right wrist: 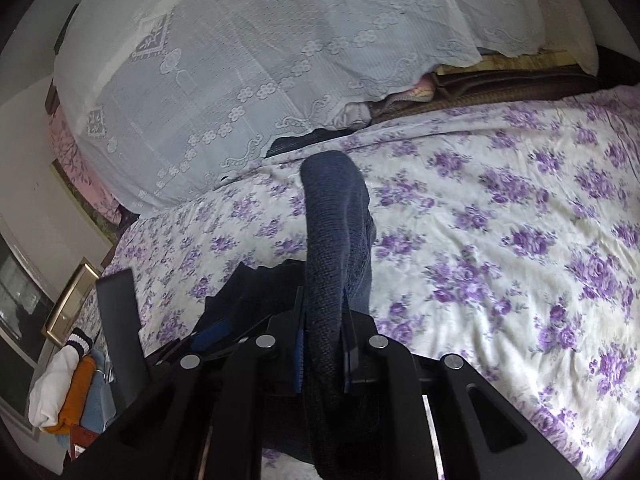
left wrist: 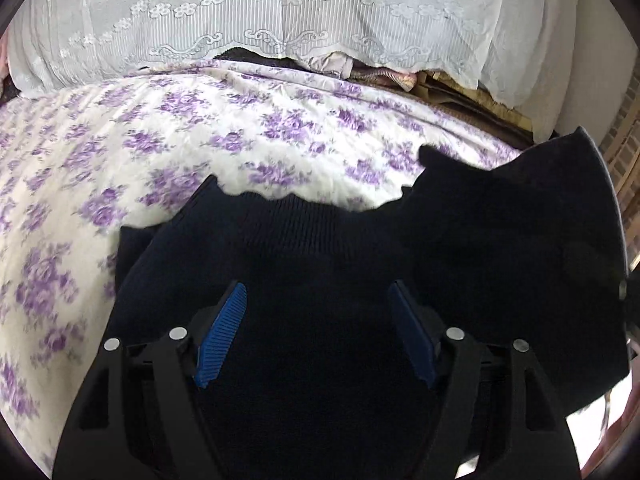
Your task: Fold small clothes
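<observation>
Left wrist view: left gripper [left wrist: 316,328] spread wide at bottom centre, blue pads [left wrist: 218,336] apart over a dark navy knit garment [left wrist: 320,248] spread on the purple-flowered bedspread [left wrist: 160,152]; white lace cover [left wrist: 280,20] across the top.

Right wrist view: right gripper [right wrist: 322,356] pinched on a fold of the dark navy knit garment [right wrist: 336,232], rising through the frame's centre. Folded clothes [right wrist: 68,392] at lower left.

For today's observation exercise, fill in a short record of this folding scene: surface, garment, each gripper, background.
surface: bed with purple floral sheet
garment: dark navy knit garment, lying on the sheet
left gripper: jaws apart over the knit, pads not pressing it
right gripper: closed on a fold of the garment, which sticks up
background: white lace cover
</observation>
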### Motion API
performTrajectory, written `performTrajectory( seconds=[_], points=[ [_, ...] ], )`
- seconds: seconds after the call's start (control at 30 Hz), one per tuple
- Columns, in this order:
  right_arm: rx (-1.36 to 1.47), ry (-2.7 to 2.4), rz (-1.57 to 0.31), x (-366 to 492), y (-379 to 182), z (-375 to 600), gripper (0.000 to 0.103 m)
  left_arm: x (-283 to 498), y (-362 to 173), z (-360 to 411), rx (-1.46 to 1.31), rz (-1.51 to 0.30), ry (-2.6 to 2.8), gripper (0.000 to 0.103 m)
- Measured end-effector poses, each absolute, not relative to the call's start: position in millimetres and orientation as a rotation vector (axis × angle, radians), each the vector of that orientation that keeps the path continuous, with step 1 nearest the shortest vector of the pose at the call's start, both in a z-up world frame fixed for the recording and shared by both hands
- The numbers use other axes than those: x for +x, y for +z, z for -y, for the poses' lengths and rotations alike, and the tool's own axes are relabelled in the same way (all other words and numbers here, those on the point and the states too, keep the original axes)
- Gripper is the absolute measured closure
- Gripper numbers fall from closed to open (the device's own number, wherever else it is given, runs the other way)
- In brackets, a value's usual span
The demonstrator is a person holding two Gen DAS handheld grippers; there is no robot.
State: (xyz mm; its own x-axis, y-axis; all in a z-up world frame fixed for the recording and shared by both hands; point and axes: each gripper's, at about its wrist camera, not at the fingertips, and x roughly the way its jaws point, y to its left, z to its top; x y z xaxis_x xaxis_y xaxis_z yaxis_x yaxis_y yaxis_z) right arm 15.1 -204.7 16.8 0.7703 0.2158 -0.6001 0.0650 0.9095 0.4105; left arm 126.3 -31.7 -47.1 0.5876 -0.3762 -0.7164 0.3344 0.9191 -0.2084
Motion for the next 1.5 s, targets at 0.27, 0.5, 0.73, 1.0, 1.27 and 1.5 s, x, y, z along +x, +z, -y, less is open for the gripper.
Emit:
performTrajectory(
  seconds=[0.27, 0.5, 0.73, 1.0, 1.27, 1.5],
  points=[
    [0.301, 0.1, -0.722, 18.6, 20.7, 156.7, 0.089, 172.0, -64.0, 41.9, -0.154, -0.976, -0.448, 0.031],
    [0.274, 0.09, -0.714, 27.6, 19.5, 135.5, 0.089, 188.6, -58.7, 26.9, -0.245, -0.97, -0.511, 0.046],
    [0.268, 0.147, -0.719, 46.4, 22.9, 102.6, 0.089, 194.4, -38.6, -14.7, -0.309, -0.914, -0.47, 0.047],
    [0.34, 0.229, -0.75, 65.8, 16.1, 63.3, 0.089, 190.5, -31.1, -64.3, -0.332, -0.887, -0.391, 0.047],
    [0.33, 0.257, -0.812, 84.3, -16.4, 19.8, 0.089, 198.5, -60.0, -119.6, -0.418, -0.949, -0.239, 0.047],
    [0.229, 0.297, -0.867, 83.4, -41.9, 4.5, 0.078, 194.2, -62.5, -125.6, -0.426, -0.95, -0.196, 0.038]
  ],
)
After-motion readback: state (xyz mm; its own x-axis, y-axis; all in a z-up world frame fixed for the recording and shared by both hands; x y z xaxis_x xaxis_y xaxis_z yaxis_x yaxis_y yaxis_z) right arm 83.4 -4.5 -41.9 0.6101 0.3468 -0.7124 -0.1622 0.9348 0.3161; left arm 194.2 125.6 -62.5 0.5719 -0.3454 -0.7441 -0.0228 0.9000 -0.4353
